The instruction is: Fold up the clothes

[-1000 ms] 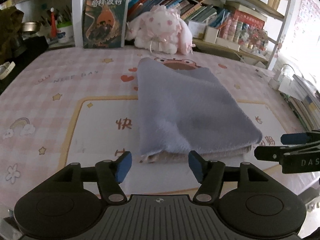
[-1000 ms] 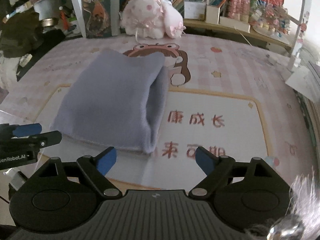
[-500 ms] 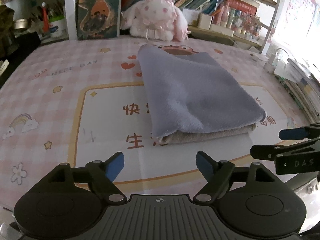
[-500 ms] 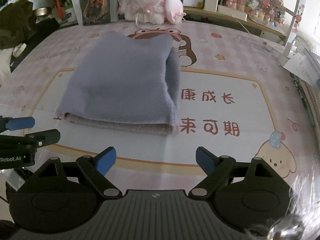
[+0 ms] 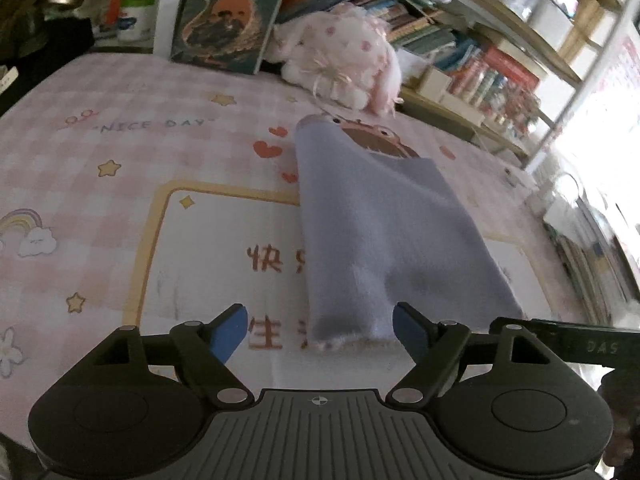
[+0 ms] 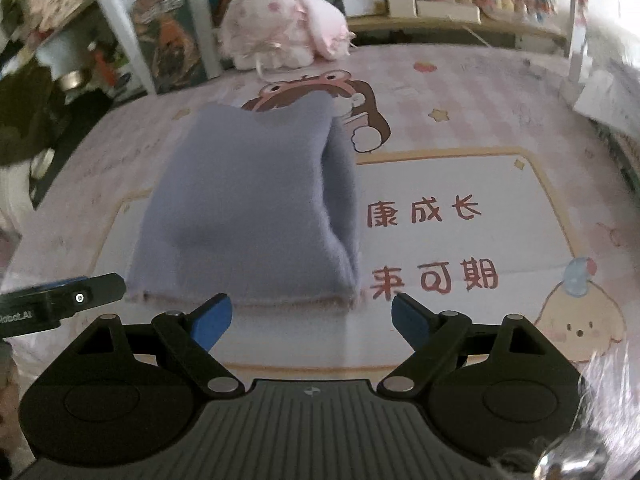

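One folded lavender garment point(image 6: 248, 208) lies flat on the pink checked mat point(image 5: 120, 152), over the cream panel with red characters, its near hem just ahead of both tools. Along that hem a paler, pinkish layer peeks out underneath; what it is I cannot make out. The far edge covers part of a cartoon figure printed on the mat, and its right side stands open as a soft fold in the right wrist view.

Both tools hover short of the cloth with nothing between their blue pads. The left gripper point(image 5: 320, 330) has its jaws spread wide, the hem's left corner showing in the gap but untouched. The right gripper point(image 6: 310, 318) is equally wide apart, pads clear of the fabric. Each tool's tip pokes into the other's view at the frame edge, cut off.

Bare mat stretches freely to the left and right of the garment. Behind it sits a pink plush rabbit point(image 6: 280, 28) against a leaning book point(image 5: 228, 12), blurred. Shelves of books point(image 5: 460, 52) run along the back, washed out by bright light at the right.
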{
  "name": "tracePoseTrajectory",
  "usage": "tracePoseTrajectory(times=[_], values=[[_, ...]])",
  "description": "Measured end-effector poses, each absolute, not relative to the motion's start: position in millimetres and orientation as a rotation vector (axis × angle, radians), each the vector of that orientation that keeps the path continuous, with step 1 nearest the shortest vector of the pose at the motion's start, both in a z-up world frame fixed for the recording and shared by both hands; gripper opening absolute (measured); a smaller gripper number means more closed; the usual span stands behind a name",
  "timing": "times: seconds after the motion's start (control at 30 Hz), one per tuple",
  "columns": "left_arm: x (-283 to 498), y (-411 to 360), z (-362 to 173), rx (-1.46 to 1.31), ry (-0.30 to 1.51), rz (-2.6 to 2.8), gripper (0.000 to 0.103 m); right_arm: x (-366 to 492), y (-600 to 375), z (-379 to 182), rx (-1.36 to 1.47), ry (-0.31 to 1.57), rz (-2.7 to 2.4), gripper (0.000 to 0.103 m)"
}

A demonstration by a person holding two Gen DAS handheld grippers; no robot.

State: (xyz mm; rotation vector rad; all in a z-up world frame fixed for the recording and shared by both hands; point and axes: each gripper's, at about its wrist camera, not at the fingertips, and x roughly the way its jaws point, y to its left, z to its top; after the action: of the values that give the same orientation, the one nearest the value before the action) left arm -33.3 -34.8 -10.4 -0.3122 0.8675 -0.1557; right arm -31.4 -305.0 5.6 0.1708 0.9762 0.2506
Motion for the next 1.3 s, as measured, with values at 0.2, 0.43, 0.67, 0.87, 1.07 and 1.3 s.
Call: tracePoseTrajectory(times=[0.2,0.43,0.67,0.87,1.07,1.3], values=[[-2.0,-31.7,-22.4,-0.395,0.909,-0.153,0.082,6.5,-315.7,-0.9,0.26,1.015,0.291,0.086],[29.8,-32.5,-40.1,-0.51,0.962,-0.189,0.081,46.9,-326.8,-22.8,0.394,1.121,0.349,0.079],[45.3,-41.9,-46.5,-0.579,0.975,-0.19,0.067,62.2,-325.1,-32.7,0.414,1.151,0.433,0.064],[37.9,-68.9,-20.2,-0.384,0.908,-0.131,0.048,57.3,-318.7,-14.2,0.279,1.02,0.5,0.029],[48.2,-55.7,-28.1,-0.454,0.958,-0.142,0.057,52.9,-311.3,-5.4,0.141,0.962,0.566,0.028],[55.5,-36.7,-47.5,-0.628,1.0,-0.196,0.063,79.6,-333.7,-35.5,0.383,1.141,0.512,0.055]])
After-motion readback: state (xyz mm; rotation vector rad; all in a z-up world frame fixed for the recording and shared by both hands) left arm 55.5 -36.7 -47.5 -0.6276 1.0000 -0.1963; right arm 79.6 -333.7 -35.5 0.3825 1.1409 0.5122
